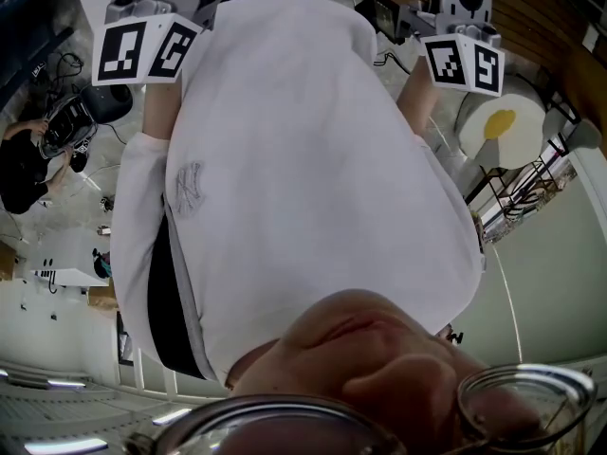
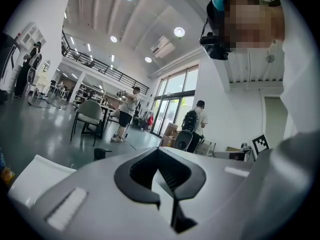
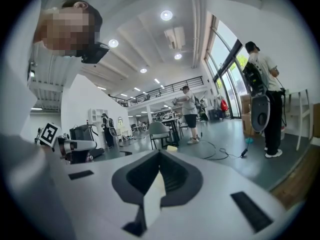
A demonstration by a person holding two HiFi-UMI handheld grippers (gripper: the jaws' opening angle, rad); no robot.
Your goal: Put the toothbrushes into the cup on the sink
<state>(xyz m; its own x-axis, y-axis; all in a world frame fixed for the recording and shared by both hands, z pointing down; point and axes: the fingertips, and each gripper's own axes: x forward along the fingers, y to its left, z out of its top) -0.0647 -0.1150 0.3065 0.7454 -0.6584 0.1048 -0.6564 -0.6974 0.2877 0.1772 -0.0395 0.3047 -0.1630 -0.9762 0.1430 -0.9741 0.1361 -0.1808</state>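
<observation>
left tool (image 2: 168, 186): clenched, empty | right tool (image 3: 154, 190): clenched, empty | both flank the person's white shirt (image 1: 294, 159)

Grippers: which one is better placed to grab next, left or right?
Neither. The grey left gripper and grey right gripper are both shut and empty, facing a hall; nothing to grab shows.

Torso (image 1: 303, 159) between left tool (image 2: 166, 186), right tool (image 3: 152, 191)

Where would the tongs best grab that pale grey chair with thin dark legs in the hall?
Likely the top edge of its backrest, from above: the pale grey chair stands upright on thin dark legs, and that edge looks the slimmest part; the seat shell is too broad.
</observation>
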